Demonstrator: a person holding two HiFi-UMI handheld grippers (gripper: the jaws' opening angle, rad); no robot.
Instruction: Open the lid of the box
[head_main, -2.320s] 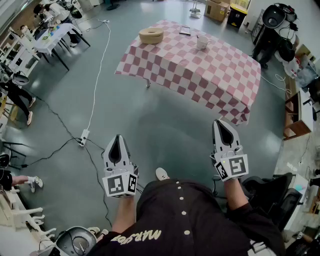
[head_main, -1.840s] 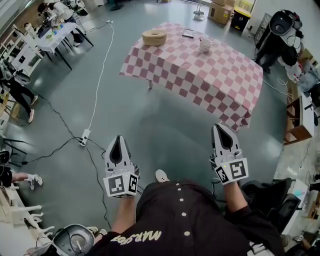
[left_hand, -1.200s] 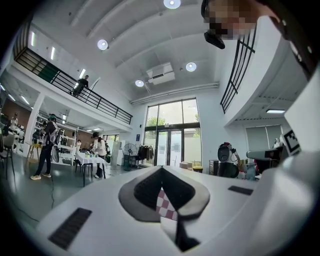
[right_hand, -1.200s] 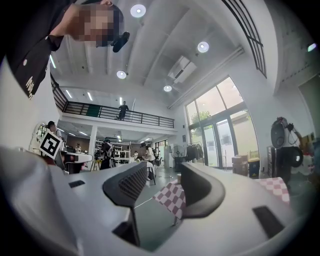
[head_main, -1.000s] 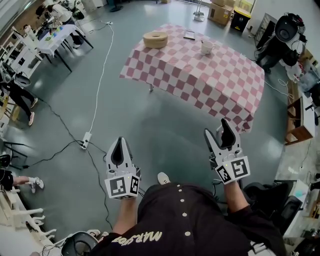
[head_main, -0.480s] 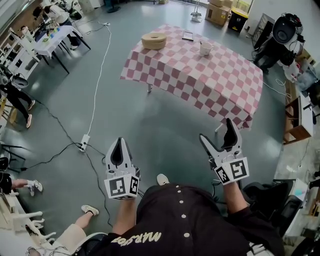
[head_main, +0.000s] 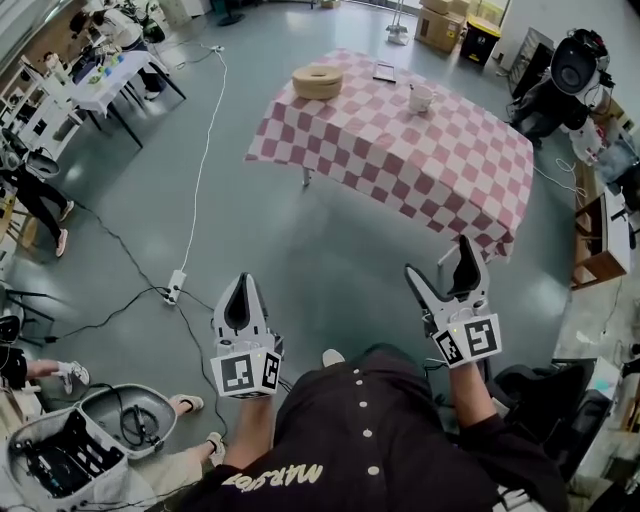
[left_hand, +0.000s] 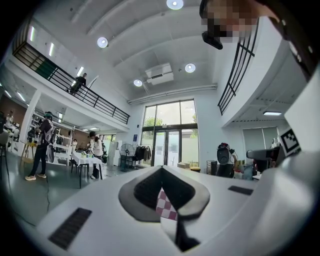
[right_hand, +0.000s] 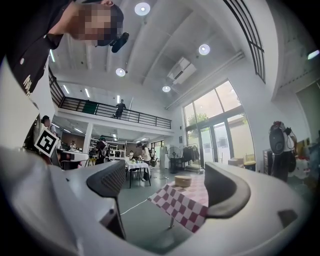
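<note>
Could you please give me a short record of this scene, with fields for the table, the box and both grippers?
table: red-and-white checked, ahead across the floor
box: round, tan, near the table's far left corner, untouched
cup: white, on the table, apart from the box
left gripper: jaws together, empty, above the floor
right gripper: jaws have just been opening, now wide, nothing between them
</note>
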